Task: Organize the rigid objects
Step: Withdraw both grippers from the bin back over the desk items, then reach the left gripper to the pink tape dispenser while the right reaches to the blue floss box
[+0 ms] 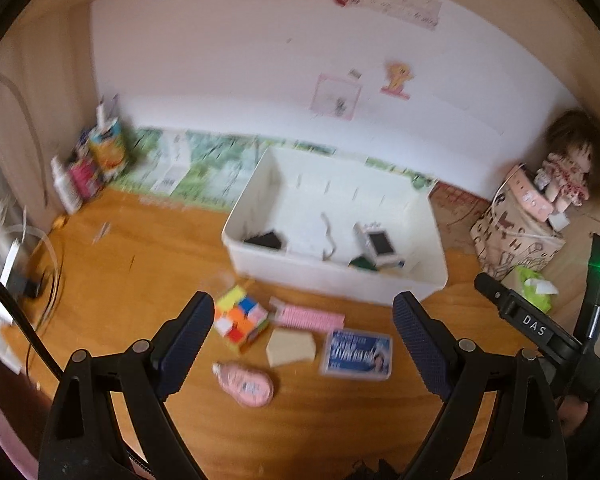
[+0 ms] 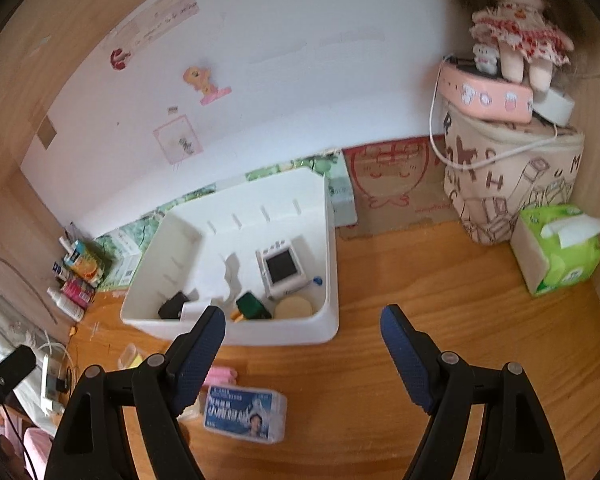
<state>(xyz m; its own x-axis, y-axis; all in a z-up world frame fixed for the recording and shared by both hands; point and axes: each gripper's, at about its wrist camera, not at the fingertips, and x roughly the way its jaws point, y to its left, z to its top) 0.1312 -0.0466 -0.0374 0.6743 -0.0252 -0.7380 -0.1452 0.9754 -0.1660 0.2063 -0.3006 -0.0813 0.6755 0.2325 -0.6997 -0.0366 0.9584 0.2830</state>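
Both grippers hung above the wooden worktop with jaws spread wide and nothing between them. The left gripper, in the lower middle of its view, framed the loose items waiting to be sorted: a colourful puzzle cube, a pink comb-like piece, a cream block, a blue-labelled clear box and a pink pouch-like thing. They lay together in a cluster just below the white bin, probably so each could be lifted straight into it.

The right gripper sat in the lower middle of its own view, over bare wood beside the bin's near right corner, with the blue-labelled box at its lower left. In that view the bin already held a small white device with a dark screen, a green block, a round cream disc and a black item, gathered toward the near wall. Several things were thus already stowed, while the cluster outside remained.

The wide jaws suggested each hand was ready for its next pick, not carrying anything.
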